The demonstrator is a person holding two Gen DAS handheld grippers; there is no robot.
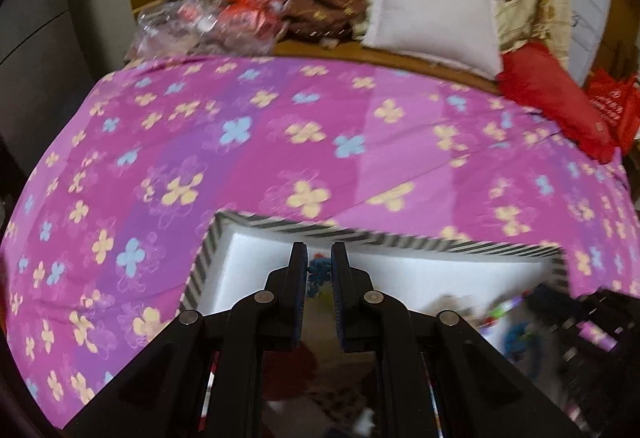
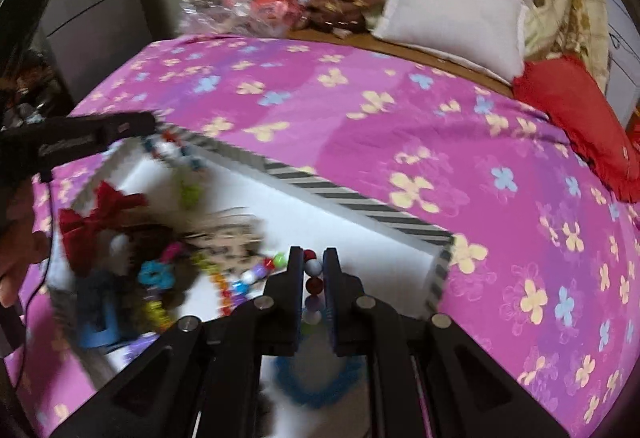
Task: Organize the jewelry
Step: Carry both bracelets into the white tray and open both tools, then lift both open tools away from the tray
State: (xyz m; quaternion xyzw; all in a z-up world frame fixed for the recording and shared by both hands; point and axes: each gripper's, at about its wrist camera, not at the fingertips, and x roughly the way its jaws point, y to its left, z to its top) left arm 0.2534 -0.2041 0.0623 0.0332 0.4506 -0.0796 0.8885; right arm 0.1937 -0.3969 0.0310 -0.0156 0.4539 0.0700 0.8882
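A striped box (image 1: pixel 280 225) with a white inside lies on the purple flowered bedspread. My left gripper (image 1: pixel 319 262) is over its near left part, shut on a blue beaded piece (image 1: pixel 318 273). In the right wrist view the box (image 2: pixel 360 203) holds a red bow (image 2: pixel 96 211), coloured bead strings (image 2: pixel 236 284), a blue ring (image 2: pixel 316 382) and other blurred trinkets. My right gripper (image 2: pixel 313 260) is shut on a strand of red and white beads (image 2: pixel 313 270) that hangs down between its fingers. The left gripper (image 2: pixel 150 123) reaches in from the left, with beads (image 2: pixel 176 149) dangling under its tip.
The bedspread (image 1: pixel 280 141) stretches wide beyond the box. At the bed's far end lie a white pillow (image 1: pixel 432 17), a red cushion (image 1: pixel 552 93), folded quilts and plastic-wrapped packets (image 1: pixel 200 21). A hand and a cable (image 2: pixel 24 250) show at the left edge.
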